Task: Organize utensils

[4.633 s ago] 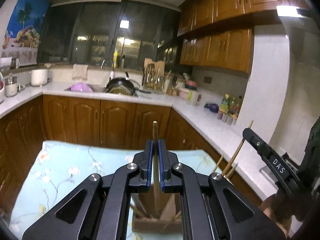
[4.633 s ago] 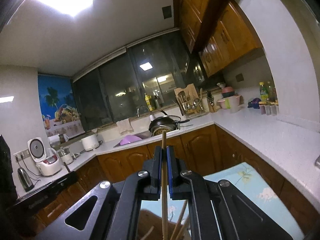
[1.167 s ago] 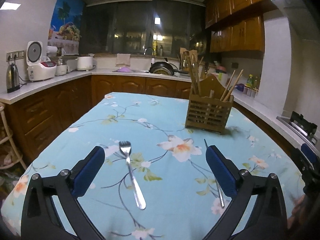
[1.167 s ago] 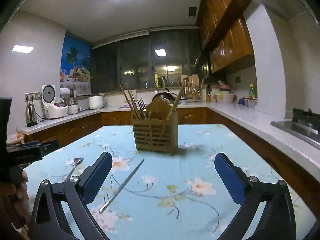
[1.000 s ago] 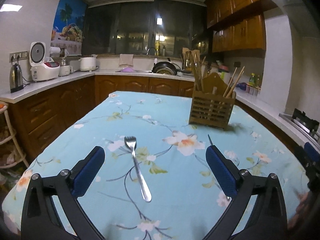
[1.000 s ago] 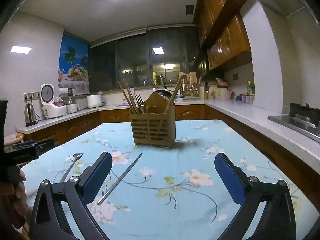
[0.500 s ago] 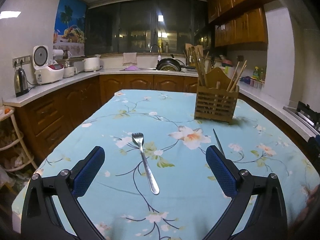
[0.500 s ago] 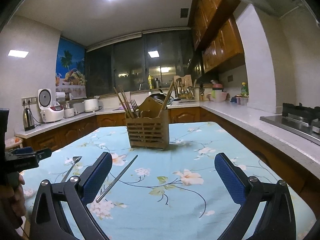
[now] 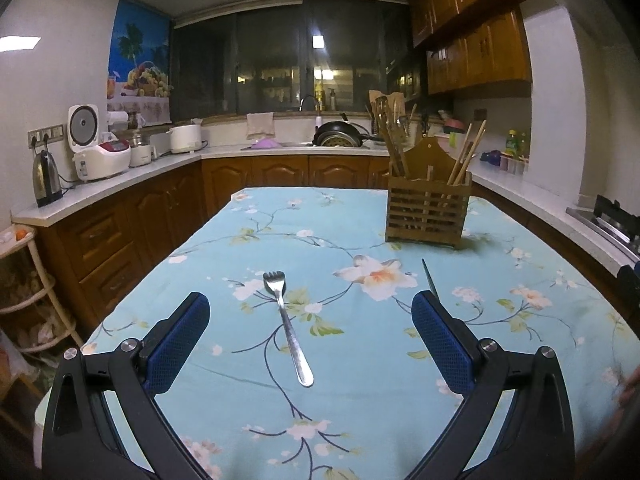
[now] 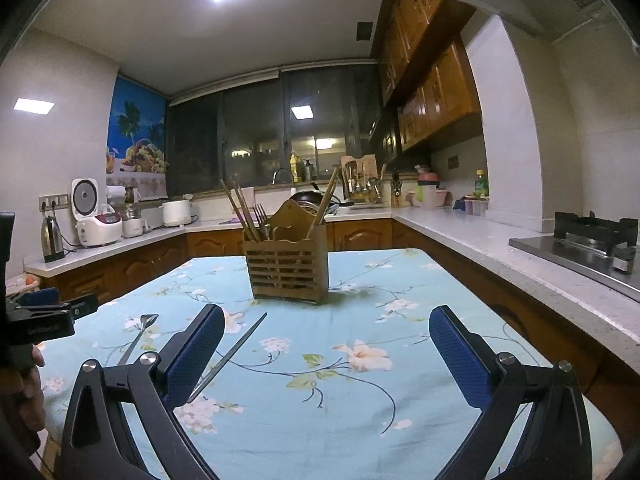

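A wooden utensil holder (image 9: 427, 211) stands on the blue floral tablecloth (image 9: 360, 344) and holds several chopsticks; in the right wrist view (image 10: 289, 268) a fork also shows inside it. A metal fork (image 9: 288, 326) lies on the cloth between the fingers of my open left gripper (image 9: 310, 338), tines away from me. A thin metal chopstick (image 10: 230, 354) lies beside the left finger of my open right gripper (image 10: 326, 354). The same chopstick shows by my left gripper's right finger (image 9: 429, 276). Both grippers are empty, low over the table's near end.
Wooden cabinets and a white counter (image 9: 120, 176) run around the table, with a rice cooker (image 9: 98, 150), kettle (image 9: 46, 178) and sink at the back. A gas hob (image 10: 592, 236) sits on the right counter. A rack (image 9: 24, 300) stands left of the table.
Both grippers, shut on chopsticks over the holder 4.6 s ago, are open and empty. Over the last second they have drawn back slightly from the holder; fork and chopstick have not moved.
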A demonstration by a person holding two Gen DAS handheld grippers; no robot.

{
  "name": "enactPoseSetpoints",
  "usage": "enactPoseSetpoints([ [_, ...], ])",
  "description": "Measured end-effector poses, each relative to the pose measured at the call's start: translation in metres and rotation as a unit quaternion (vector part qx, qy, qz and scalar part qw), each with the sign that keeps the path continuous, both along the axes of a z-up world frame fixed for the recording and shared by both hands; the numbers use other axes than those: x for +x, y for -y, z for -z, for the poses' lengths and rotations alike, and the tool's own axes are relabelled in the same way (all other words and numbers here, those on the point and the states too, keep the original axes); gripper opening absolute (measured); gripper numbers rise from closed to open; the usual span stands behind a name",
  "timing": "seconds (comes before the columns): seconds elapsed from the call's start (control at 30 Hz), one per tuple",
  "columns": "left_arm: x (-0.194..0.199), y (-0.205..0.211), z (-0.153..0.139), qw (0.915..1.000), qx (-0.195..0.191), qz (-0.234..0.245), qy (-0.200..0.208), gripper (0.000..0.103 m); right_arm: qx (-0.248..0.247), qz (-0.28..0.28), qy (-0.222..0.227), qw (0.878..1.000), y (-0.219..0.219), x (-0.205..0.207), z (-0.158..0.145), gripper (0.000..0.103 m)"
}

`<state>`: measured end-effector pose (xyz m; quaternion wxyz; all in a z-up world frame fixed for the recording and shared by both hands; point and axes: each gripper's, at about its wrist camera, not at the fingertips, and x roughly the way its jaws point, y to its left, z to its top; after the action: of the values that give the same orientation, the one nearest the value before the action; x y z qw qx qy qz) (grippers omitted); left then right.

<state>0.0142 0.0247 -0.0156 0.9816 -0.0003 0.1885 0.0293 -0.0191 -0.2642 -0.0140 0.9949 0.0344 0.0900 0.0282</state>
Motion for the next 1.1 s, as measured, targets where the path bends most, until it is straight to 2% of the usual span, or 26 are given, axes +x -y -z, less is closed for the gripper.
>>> enactPoseSetpoints([
  [0.4, -0.008, 0.007, -0.002, 0.9999, 0.016, 0.0, 0.005, 0.103, 0.003, -0.009, -0.006, 1.0, -0.006, 0.0, 0.001, 0.103],
  [1.1, -0.013, 0.009, -0.007, 0.9998, 0.019, -0.002, 0.01, 0.103, 0.003, -0.017, -0.005, 1.0, -0.009, -0.001, -0.001, 0.103],
])
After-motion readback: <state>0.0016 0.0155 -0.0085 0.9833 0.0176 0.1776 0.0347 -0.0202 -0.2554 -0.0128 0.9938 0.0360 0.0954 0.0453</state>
